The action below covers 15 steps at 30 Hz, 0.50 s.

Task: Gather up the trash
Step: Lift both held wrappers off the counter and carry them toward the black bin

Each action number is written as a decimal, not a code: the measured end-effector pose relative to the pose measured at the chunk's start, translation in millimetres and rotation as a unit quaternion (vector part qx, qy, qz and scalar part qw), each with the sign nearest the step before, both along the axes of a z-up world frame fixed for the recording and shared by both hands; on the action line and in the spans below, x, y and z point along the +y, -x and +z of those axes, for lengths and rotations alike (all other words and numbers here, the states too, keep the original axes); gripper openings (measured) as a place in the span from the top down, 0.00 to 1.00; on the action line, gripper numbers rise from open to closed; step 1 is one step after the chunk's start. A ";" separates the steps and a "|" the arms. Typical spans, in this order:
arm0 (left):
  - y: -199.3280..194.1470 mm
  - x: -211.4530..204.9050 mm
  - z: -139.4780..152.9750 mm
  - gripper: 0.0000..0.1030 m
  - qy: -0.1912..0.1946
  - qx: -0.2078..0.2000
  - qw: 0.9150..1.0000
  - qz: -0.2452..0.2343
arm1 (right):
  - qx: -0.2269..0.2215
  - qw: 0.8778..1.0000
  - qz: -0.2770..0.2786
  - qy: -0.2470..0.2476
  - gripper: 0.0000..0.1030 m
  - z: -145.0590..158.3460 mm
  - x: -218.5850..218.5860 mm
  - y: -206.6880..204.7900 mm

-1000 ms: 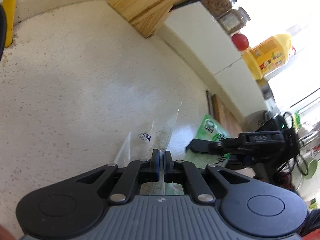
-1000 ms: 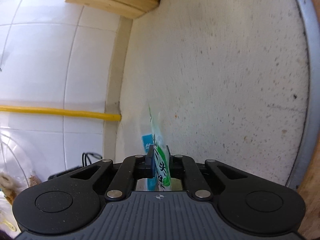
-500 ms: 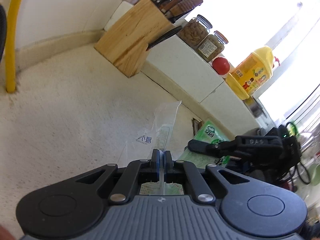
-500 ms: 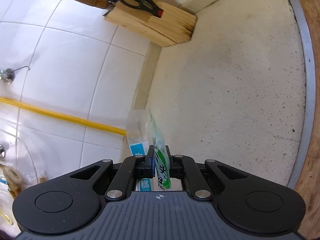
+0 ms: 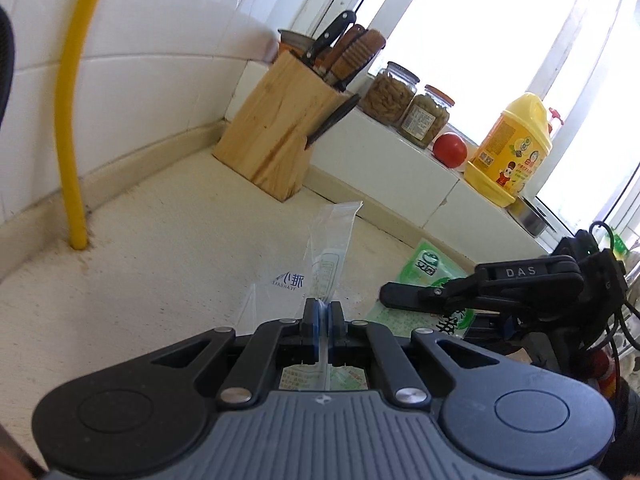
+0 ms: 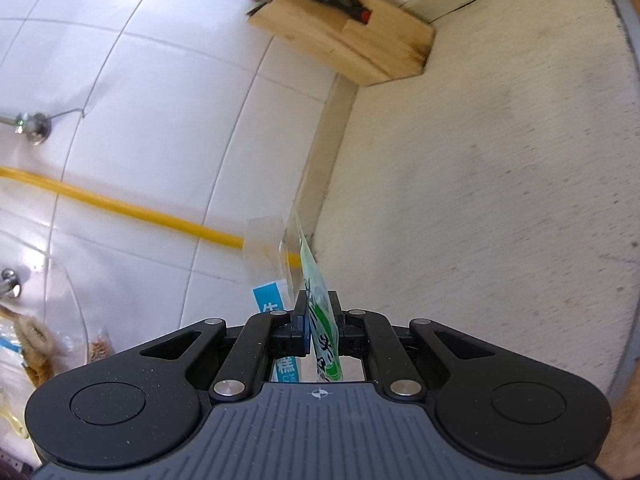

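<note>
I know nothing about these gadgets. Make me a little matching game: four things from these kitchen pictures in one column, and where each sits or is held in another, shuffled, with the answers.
Things
1. clear wrapper
2. green packet
3. tomato
4. knife block

Places
A. on the window ledge, between a jar and the yellow bottle
B. pinched in the right gripper
C. on the counter, in the corner by the tiled wall
D. pinched in the left gripper

Pairs: 1-D, 2-B, 3-A, 4-C

Clear wrapper upright, clamped; green wrapper clamped edge-on.
</note>
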State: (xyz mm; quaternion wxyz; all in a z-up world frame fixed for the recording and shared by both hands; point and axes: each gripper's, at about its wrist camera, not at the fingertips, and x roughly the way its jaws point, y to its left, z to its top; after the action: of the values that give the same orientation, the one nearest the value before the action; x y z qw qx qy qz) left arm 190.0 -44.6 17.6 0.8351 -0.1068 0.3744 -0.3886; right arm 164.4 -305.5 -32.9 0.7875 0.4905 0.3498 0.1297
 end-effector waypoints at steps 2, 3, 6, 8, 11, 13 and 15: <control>2.9 6.3 3.9 0.96 -0.001 -0.006 1.000 0.007 | -0.003 1.000 0.008 0.000 0.91 2.4 7.7 -3.7; 4.4 9.7 5.6 0.96 -0.003 -0.010 1.000 0.010 | -0.005 1.000 0.012 0.001 0.91 4.1 11.7 -5.4; 8.2 21.3 10.3 0.96 -0.005 -0.015 1.000 0.020 | -0.007 1.000 0.027 0.001 0.91 8.1 23.7 -8.8; 11.4 31.6 13.4 0.96 -0.006 -0.020 0.999 0.031 | -0.007 0.999 0.039 0.000 0.91 9.1 33.7 -13.2; 17.1 50.9 16.2 0.96 -0.009 -0.024 0.998 0.049 | -0.009 0.998 0.059 -0.002 0.91 12.0 51.0 -19.1; 22.3 64.3 18.1 0.96 -0.012 -0.028 0.997 0.064 | -0.009 0.997 0.076 -0.002 0.91 13.7 65.1 -23.8; 27.1 78.4 19.3 0.96 -0.014 -0.029 0.996 0.081 | -0.010 0.996 0.094 -0.002 0.91 14.9 80.7 -28.6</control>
State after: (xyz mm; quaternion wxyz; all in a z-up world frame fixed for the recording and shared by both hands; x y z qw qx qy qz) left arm 162.9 33.8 36.9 0.8758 -0.1138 0.3451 -0.3178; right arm 193.0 -224.7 -18.0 0.7740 0.4560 0.3866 0.2088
